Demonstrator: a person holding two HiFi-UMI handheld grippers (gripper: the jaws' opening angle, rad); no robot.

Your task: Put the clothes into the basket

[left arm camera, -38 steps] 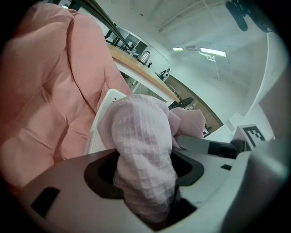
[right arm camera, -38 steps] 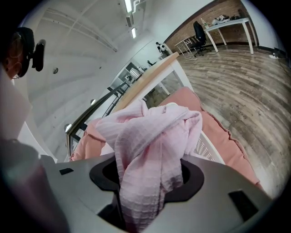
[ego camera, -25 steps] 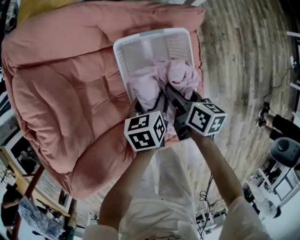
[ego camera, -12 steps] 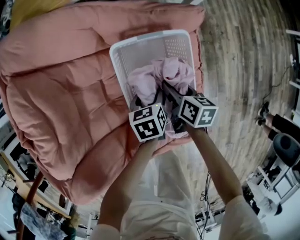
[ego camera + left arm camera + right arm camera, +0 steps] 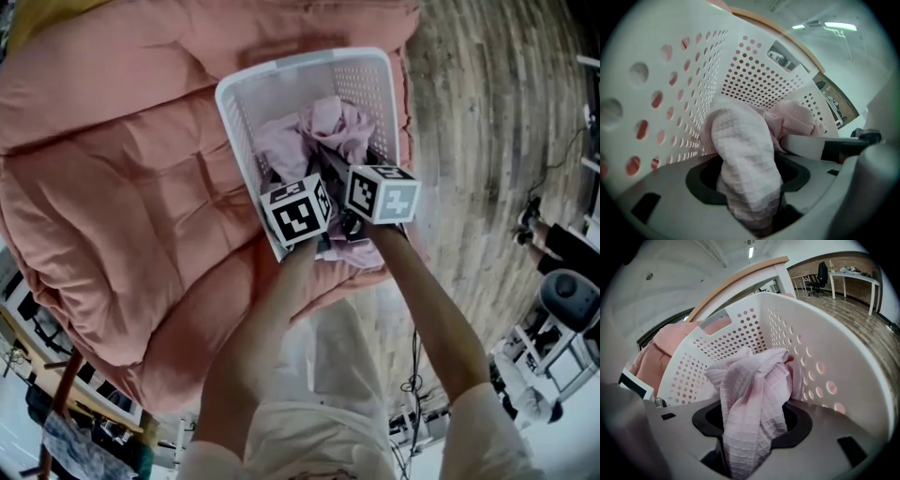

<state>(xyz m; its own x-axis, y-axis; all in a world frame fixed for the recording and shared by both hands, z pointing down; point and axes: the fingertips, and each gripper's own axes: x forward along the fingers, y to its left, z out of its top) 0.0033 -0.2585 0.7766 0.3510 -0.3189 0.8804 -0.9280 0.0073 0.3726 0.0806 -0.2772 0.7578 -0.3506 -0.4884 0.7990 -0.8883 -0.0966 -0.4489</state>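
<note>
Plainly, pink cloth (image 5: 323, 131) in basket (image 5: 281, 89).

I see a salmon-pink quilt (image 5: 122, 187) spread over the bed, puffy and creased, running out to its right edge. Past that edge lies plank floor (image 5: 497, 122). Near the floor's right edge I make out a person's legs (image 5: 555, 248) and a grey rounded machine (image 5: 567, 298) (too small to name better). In the right gripper view a curved wooden headboard (image 5: 740, 280) arches overhead, and a white table (image 5: 855, 276) with a dark office chair (image 5: 821, 273) stands far off.
</note>
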